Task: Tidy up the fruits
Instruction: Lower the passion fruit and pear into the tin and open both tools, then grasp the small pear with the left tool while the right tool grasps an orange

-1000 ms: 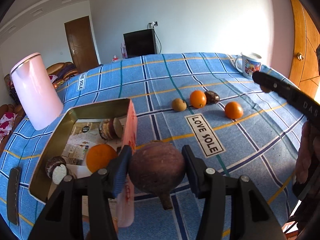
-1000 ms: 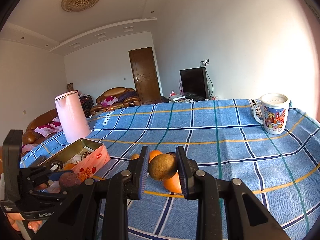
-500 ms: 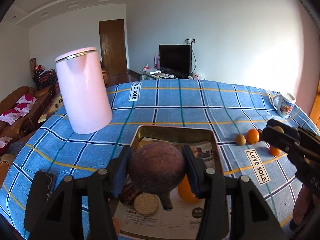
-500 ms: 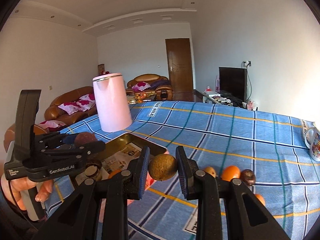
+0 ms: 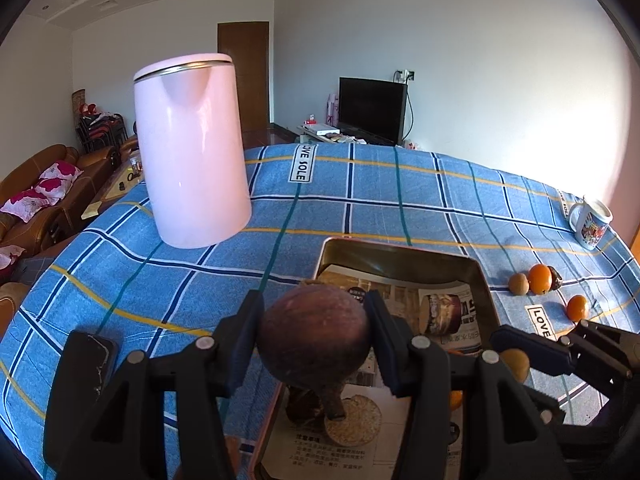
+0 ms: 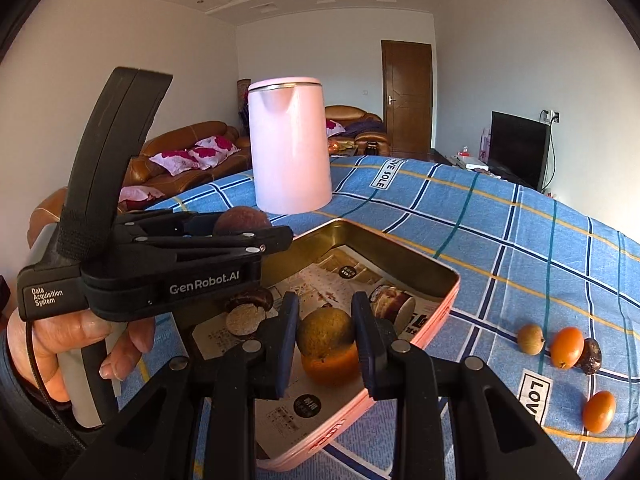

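My left gripper is shut on a round dark brown fruit and holds it above the near left part of the open pink tin. My right gripper is shut on a small greenish-brown fruit above the tin, over an orange lying in it. The tin also holds brown round pieces on printed paper. Loose on the blue checked cloth to the right lie two oranges, a small brown fruit and a dark fruit.
A tall pink kettle stands behind and left of the tin. A printed mug stands at the far right of the table. A dark flat object lies at the near left. Sofas and a television stand beyond the table.
Both grippers have swung left, from the loose fruits towards the tin, each carrying its fruit. Both now hang over the tin.
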Available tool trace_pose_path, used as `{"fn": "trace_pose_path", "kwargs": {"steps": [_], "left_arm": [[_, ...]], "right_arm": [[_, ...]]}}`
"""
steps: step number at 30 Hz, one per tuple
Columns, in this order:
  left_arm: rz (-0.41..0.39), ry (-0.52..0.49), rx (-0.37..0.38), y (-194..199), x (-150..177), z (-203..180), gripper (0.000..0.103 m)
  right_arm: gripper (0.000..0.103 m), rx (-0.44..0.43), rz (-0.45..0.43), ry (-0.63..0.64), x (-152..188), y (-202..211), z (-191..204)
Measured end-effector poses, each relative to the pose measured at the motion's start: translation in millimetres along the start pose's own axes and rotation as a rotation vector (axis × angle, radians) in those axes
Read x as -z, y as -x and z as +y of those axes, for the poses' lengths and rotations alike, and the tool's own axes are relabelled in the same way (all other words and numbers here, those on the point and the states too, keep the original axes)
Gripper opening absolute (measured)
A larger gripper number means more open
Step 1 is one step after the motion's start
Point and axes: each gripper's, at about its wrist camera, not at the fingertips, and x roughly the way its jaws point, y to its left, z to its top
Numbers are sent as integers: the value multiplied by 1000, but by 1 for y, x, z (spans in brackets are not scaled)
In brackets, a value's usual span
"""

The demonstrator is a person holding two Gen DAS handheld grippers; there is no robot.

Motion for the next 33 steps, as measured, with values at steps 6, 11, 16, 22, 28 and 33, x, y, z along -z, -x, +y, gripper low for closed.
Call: {"fn": "trace_pose_path", "kwargs": {"steps": [6, 11, 16, 22, 28, 33], "left_arm": [[8, -19, -18, -5, 4, -5, 53], [13, -26, -18, -5, 5, -5, 54], [9, -37, -12, -3, 6, -8, 57], [-18, -37, -30, 6, 4, -10, 69], [-62, -48, -13, 26, 0, -24, 72], [-89, -72, 33, 37, -2, -55, 73]], "right_arm": [[29, 2, 61, 46, 7, -11, 9], [29, -4, 83, 53, 7, -13, 10], [32, -4, 102, 46, 8, -16, 10], [57, -7, 82, 17, 11, -8, 4], [58, 38, 54, 17, 23, 21, -17], [58, 142, 16, -65, 37, 62, -73]]}}
